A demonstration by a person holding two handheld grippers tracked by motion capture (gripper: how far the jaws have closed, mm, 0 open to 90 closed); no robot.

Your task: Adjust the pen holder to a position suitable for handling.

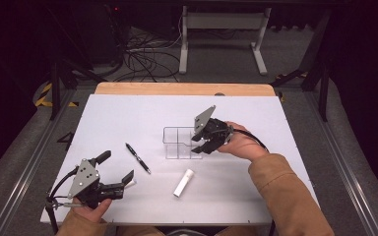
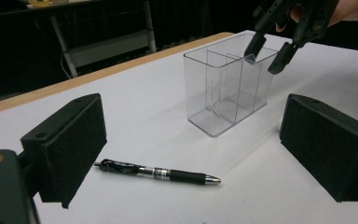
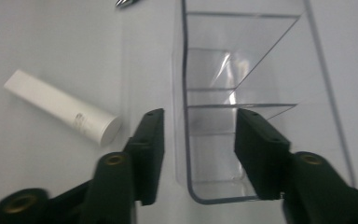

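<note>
A clear plastic organizer (image 1: 178, 143) with several compartments stands upright at mid-table. My right gripper (image 1: 200, 146) hovers over its right end, open, one jaw inside the end compartment and one outside, the wall between them untouched. In the right gripper view the gripper (image 3: 198, 149) straddles that wall of the organizer (image 3: 261, 60), with a gap on each side. My left gripper (image 1: 118, 167) rests near the front left, open wide and holding nothing. A black pen (image 1: 138, 158) lies just beyond it. In the left gripper view the gripper (image 2: 196, 140) frames the pen (image 2: 158, 172), with the organizer (image 2: 223, 88) and right gripper (image 2: 268, 58) behind.
A white tube (image 1: 183, 183) lies on the white table top (image 1: 128, 113) in front of the organizer, also seen in the right gripper view as the tube (image 3: 60, 109) left of the jaws. A wooden strip (image 1: 184, 89) edges the far side. Cables and a stand sit on the floor beyond.
</note>
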